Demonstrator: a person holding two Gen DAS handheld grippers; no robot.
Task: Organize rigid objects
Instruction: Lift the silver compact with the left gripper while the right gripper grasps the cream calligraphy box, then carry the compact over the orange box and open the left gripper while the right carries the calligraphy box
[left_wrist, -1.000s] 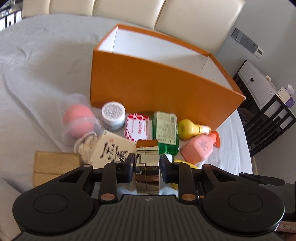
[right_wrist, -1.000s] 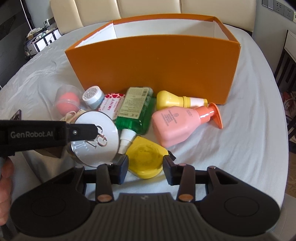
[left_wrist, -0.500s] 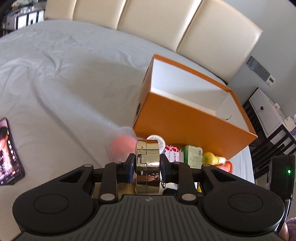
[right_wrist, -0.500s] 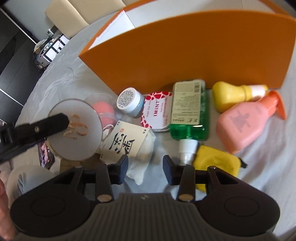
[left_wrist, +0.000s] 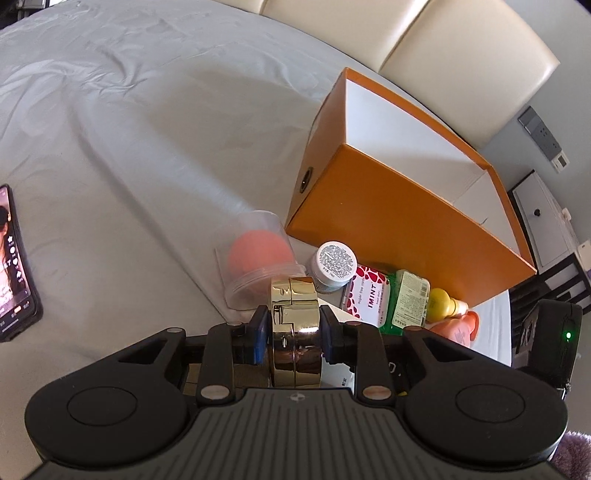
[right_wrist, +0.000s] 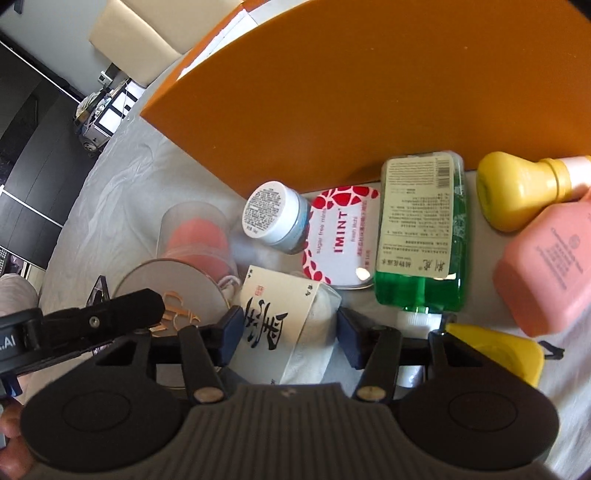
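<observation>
The left gripper (left_wrist: 294, 334) clamps a gold compact (left_wrist: 294, 325) edge-on, held above the clutter. The right gripper (right_wrist: 288, 332), jaws spread, straddles a calligraphy pouch (right_wrist: 284, 325) lying nearest it. The orange box (left_wrist: 399, 218) lies farther, up and right, its opening free.

A round gold compact (left_wrist: 294, 332) is held on edge, clear of the cloth. An open orange box (left_wrist: 399, 218) with white inner walls is set behind the row of items. Against its front wall are laid a pink sponge in a clear tub (right_wrist: 195, 236), a small white jar (right_wrist: 275, 214) on its side, a red-and-white IMINT tin (right_wrist: 341, 236), a green bottle (right_wrist: 421, 236), a yellow bottle (right_wrist: 524, 192) and a pink pump bottle (right_wrist: 550, 269). A calligraphy-labelled pouch (right_wrist: 280, 325) and a yellow case (right_wrist: 498, 350) are placed nearer.
</observation>
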